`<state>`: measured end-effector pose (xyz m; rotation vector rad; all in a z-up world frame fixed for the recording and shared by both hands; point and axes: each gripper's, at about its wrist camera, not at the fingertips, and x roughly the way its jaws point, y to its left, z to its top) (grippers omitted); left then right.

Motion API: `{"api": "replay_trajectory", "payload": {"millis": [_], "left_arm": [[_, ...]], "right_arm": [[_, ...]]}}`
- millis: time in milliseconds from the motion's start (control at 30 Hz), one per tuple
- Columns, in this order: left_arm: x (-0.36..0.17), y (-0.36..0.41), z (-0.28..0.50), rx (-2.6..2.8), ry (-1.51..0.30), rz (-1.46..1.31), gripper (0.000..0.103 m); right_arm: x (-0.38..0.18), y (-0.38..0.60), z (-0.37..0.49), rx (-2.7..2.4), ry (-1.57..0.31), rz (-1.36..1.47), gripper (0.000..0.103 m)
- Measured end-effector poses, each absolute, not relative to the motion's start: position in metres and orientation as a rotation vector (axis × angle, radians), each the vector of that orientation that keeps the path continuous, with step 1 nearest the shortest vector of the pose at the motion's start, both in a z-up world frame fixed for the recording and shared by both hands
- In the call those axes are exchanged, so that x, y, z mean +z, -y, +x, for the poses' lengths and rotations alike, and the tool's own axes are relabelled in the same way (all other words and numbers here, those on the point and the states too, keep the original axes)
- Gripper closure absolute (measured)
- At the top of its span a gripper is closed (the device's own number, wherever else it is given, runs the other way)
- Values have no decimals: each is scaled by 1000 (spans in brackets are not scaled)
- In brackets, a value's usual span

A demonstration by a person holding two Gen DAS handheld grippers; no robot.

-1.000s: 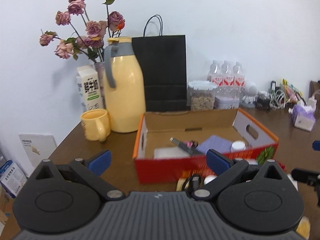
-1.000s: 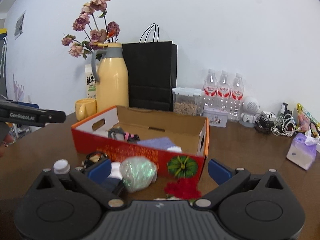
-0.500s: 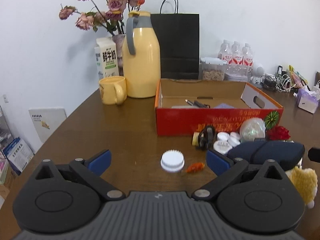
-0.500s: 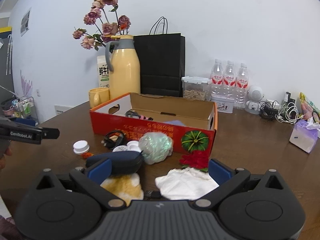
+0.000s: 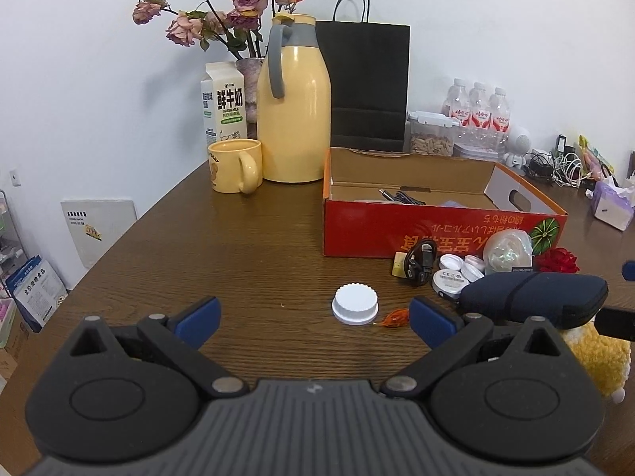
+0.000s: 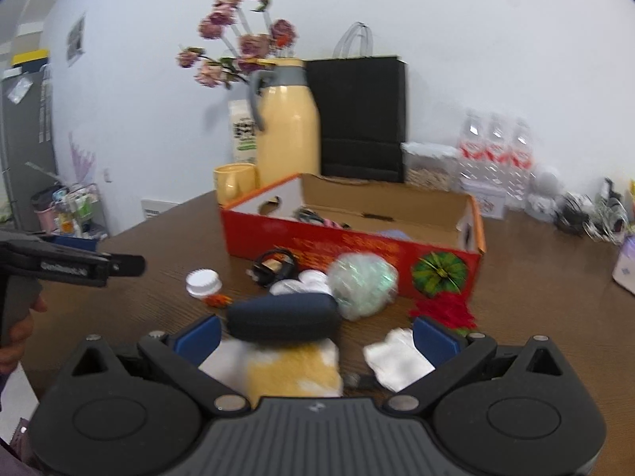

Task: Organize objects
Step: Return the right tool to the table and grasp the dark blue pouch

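The right gripper (image 6: 315, 333) is seen with its jaws spread wide, nothing held between them. Just ahead, a dark blue case (image 6: 283, 317) lies on the brown table (image 6: 535, 277), resting partly on a yellow and white plush (image 6: 293, 369). A white cloth (image 6: 397, 359) lies beside the right blue pad. Behind the case, a shiny wrapped ball (image 6: 363, 279) and a red flower (image 6: 444, 311) sit against the red cardboard box (image 6: 349, 250). A white cap (image 6: 203, 282) stands near a black cable coil (image 6: 274, 267). At the left edge, the left gripper (image 6: 127, 265) is held by a hand (image 6: 16, 337). The view is blurred.
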<state>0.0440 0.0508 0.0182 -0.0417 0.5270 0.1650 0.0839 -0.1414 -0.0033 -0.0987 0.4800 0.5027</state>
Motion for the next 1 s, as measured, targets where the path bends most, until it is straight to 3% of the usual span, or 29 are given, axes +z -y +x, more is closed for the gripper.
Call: {"api": "replay_trajectory", "payload": {"millis": [167, 467, 633, 700, 733, 1000], "left_arm": [[17, -55, 44, 165, -533, -53, 0], [15, -70, 42, 180, -536, -80, 0], [12, -78, 41, 185, -542, -100, 0], [11, -80, 41, 185, -543, -106, 0], [11, -81, 40, 185, -543, -109, 0], [9, -83, 38, 186, -547, -119, 0]], "right_arm": [[10, 109, 105, 562, -511, -174, 0], [-5, 61, 191, 486, -847, -267, 0], [-17, 61, 208, 463, -953, -260, 12], [-19, 61, 206, 475, -967, -272, 22], [-20, 60, 204, 484, -973, -275, 33], [-12, 65, 192, 508, -918, -258, 42]]}}
